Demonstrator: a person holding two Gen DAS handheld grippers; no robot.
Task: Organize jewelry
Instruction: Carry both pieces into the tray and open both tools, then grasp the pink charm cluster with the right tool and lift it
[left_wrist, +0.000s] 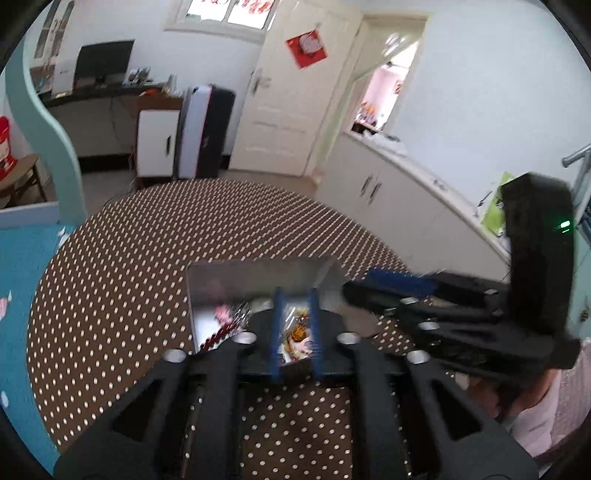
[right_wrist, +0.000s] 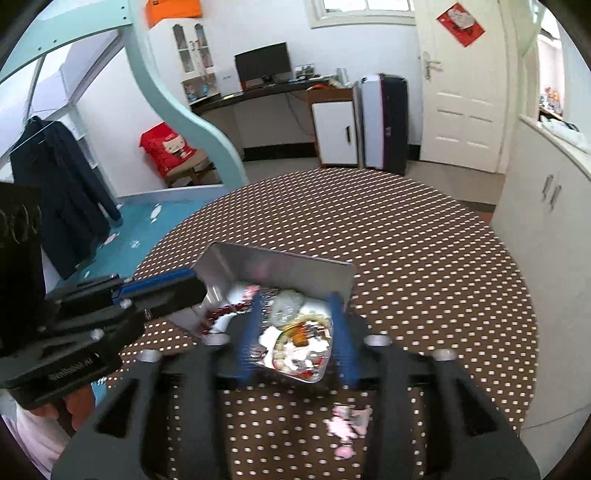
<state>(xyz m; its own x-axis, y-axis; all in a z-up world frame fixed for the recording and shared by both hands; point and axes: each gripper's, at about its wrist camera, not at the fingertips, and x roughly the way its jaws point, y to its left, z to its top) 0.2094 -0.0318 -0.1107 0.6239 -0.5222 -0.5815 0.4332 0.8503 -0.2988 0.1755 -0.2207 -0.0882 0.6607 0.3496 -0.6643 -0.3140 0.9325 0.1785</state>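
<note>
Most jewelry already lies in the open tin (right_wrist: 277, 273) — a pink piece (right_wrist: 345, 424) remains on the worktop (right_wrist: 424, 258). Left tool (left_wrist: 295, 328) and right tool (right_wrist: 295, 332) both gape, holding nothing.

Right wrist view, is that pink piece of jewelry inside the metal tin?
No, the pink piece lies on the dotted tablecloth, outside the open metal tin.
</note>
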